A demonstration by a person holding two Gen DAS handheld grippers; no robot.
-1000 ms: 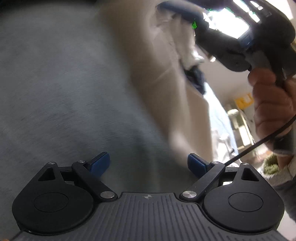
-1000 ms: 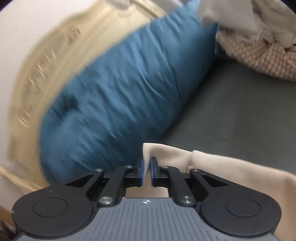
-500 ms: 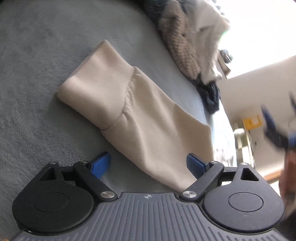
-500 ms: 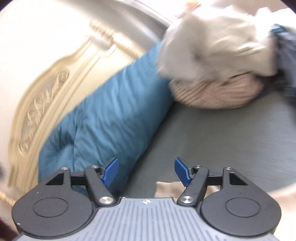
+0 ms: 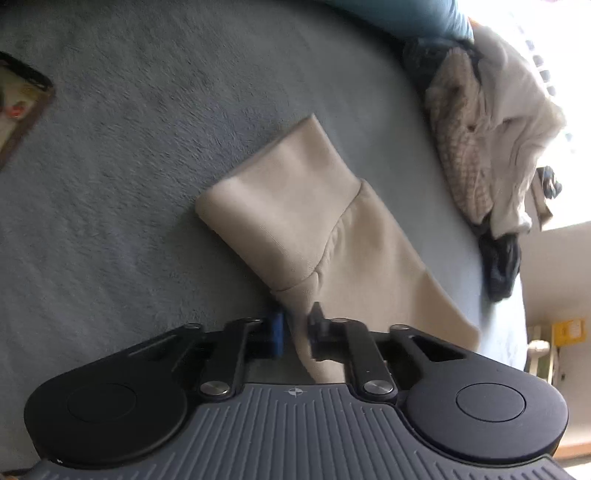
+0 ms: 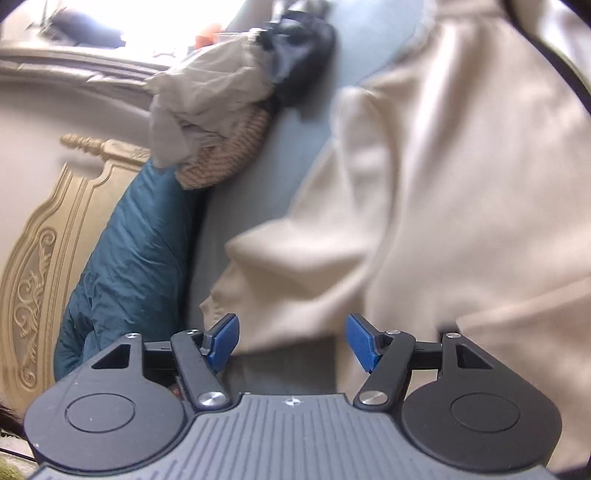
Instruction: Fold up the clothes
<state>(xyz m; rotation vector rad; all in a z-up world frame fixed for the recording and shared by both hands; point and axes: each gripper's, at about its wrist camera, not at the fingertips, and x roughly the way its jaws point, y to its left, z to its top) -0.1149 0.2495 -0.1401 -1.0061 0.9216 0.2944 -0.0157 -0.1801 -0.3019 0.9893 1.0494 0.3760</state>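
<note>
Left wrist view: the left tongs (image 5: pixel 295 334) are pinched tight on the edge of the beige sleeve (image 5: pixel 321 236), just below the seam where its cuff (image 5: pixel 273 206) begins; a fold of cloth runs between the blue pad and the dark one. The sleeve lies flat on the grey bed cover (image 5: pixel 129 166), its cuff pointing toward the middle of the bed. Along the bed's far edge sits a pile of clothes (image 5: pixel 480 147): a knitted piece, a white garment and something dark. A blue pillow (image 5: pixel 417 14) shows at the far corner.

Right wrist view: the right tongs (image 6: pixel 291 341) stand fairly wide, their blue pads (image 6: pixel 225 338) apart, and the picture is blurred. The beige garment (image 6: pixel 424 206) fills the right half of the view, bunched in soft folds on the bed; its near edge lies just beyond the pads, and neither pad presses on it. To the left the blue pillow (image 6: pixel 129 258) lies against the carved cream headboard (image 6: pixel 40 277), with the pile of clothes (image 6: pixel 218 114) beyond it.
</note>
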